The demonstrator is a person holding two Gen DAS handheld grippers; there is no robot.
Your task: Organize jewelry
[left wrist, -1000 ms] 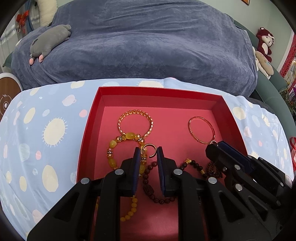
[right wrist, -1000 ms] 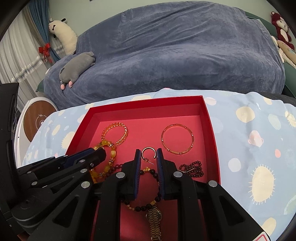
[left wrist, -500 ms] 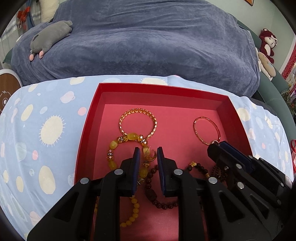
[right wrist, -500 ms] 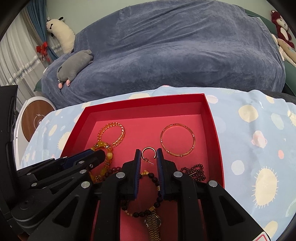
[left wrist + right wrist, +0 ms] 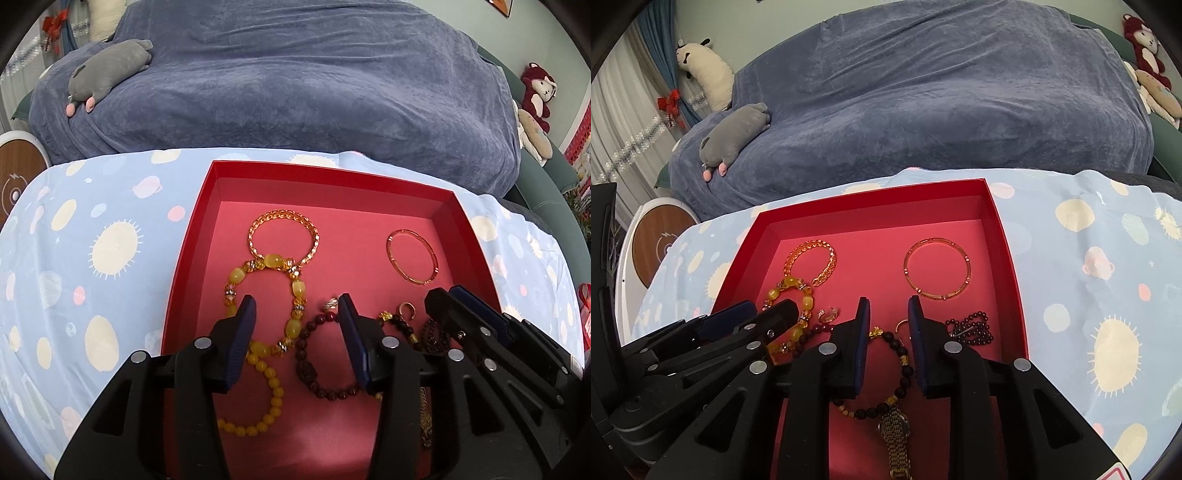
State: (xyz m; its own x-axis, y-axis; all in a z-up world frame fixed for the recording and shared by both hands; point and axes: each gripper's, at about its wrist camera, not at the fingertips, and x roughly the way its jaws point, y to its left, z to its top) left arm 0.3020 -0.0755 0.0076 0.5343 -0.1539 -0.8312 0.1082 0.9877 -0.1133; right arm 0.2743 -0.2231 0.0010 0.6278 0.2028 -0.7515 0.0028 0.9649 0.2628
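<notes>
Left gripper (image 5: 297,310) now spread wide over yellow bead bracelet (image 5: 264,295); was nearly closed half a second back. Small ring (image 5: 828,314) no longer between fingers, now lying loose on box floor near left side. Right gripper (image 5: 888,314) also opened somewhat, holding nothing; hoop earring (image 5: 902,325) resting on floor between its fingers.

Progress: judged early to middle. All pieces already inside red box (image 5: 871,201). Gold chain bracelet (image 5: 284,236) and thin bangle (image 5: 936,268) laid apart toward far wall, looking sorted. Remaining: cluster at near edge, where yellow bead bracelet, dark red bracelet (image 5: 317,365), black bead bracelet (image 5: 899,363), gold watch (image 5: 895,432) and dark bead strand (image 5: 971,326) crowd or touch.

Surface: pale blue cloth (image 5: 1089,258) with suns and planets, box sitting on it. Beyond: sofa under blue-grey cover (image 5: 295,81), grey plush (image 5: 110,70), red plush (image 5: 537,92) at right, curtains at left.
</notes>
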